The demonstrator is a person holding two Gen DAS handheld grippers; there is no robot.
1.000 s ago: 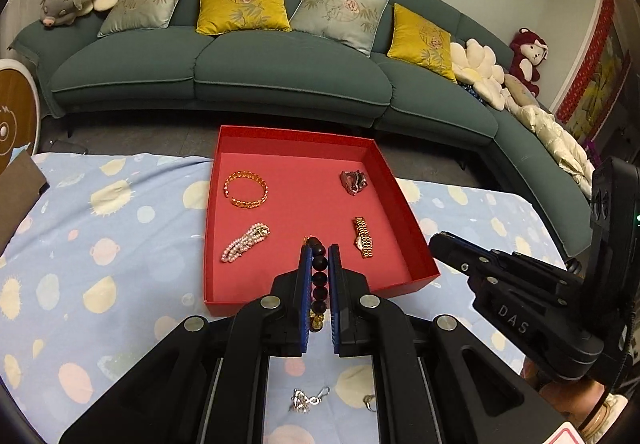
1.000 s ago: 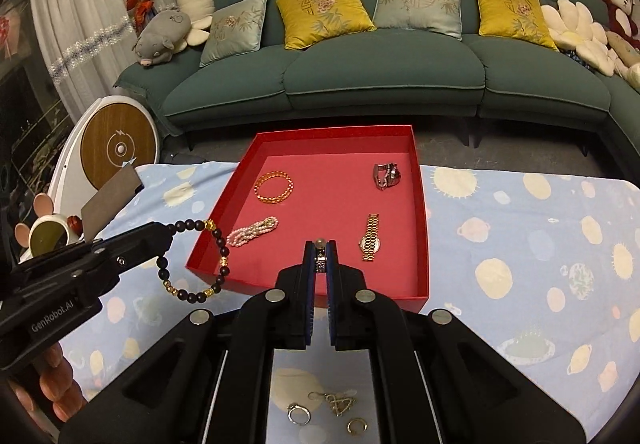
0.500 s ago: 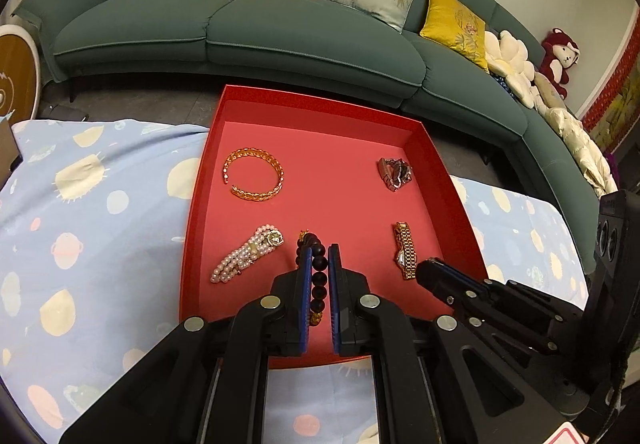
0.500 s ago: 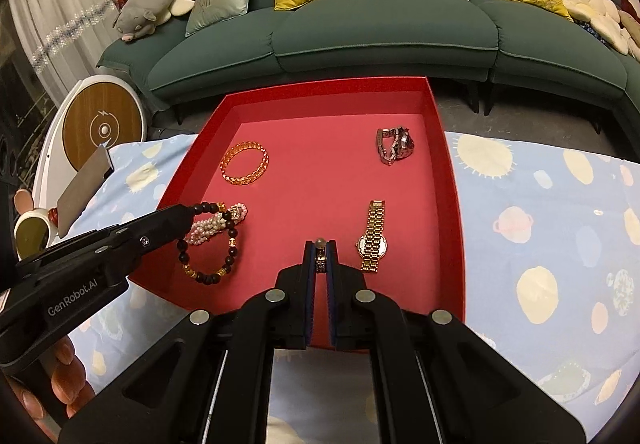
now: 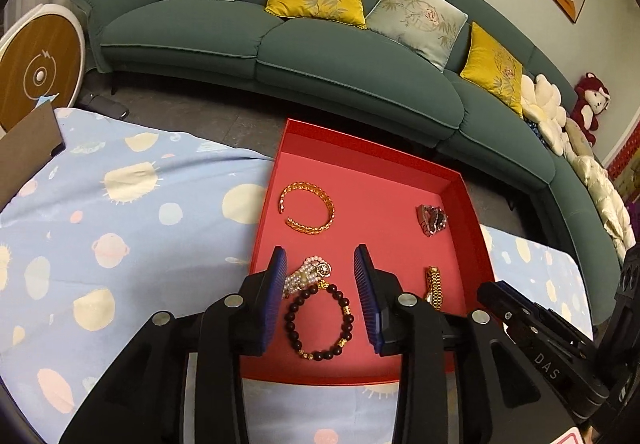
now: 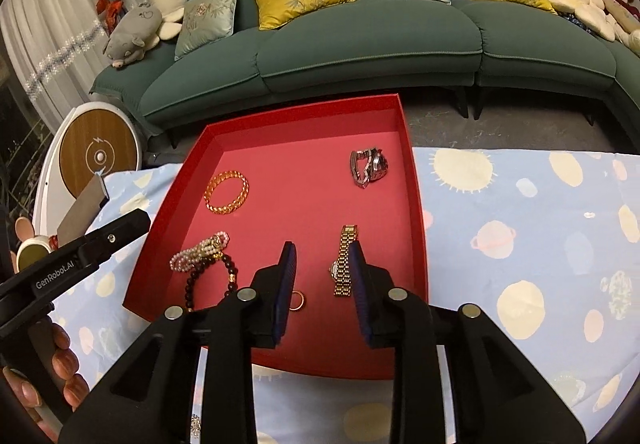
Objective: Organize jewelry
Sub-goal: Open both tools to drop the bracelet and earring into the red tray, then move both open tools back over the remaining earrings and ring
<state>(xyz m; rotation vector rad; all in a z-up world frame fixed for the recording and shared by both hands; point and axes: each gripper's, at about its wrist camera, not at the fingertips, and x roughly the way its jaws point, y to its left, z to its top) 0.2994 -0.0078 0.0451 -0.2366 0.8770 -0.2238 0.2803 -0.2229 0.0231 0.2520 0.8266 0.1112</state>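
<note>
A red tray lies on the blue dotted cloth. In it lie a gold bangle, a pearl bracelet, a dark bead bracelet, a gold watch, a silver watch and a small gold ring. My left gripper is open and empty above the bead bracelet. My right gripper is open and empty above the ring.
A green sofa with cushions stands behind the table. A round white and wood device stands at the left. A small silver piece lies on the cloth near the front edge. The cloth stretches right of the tray.
Both grippers moved forward over the tray and opened. The left let go of the bead bracelet beside the pearls; the right let go of the small ring onto the tray floor.
</note>
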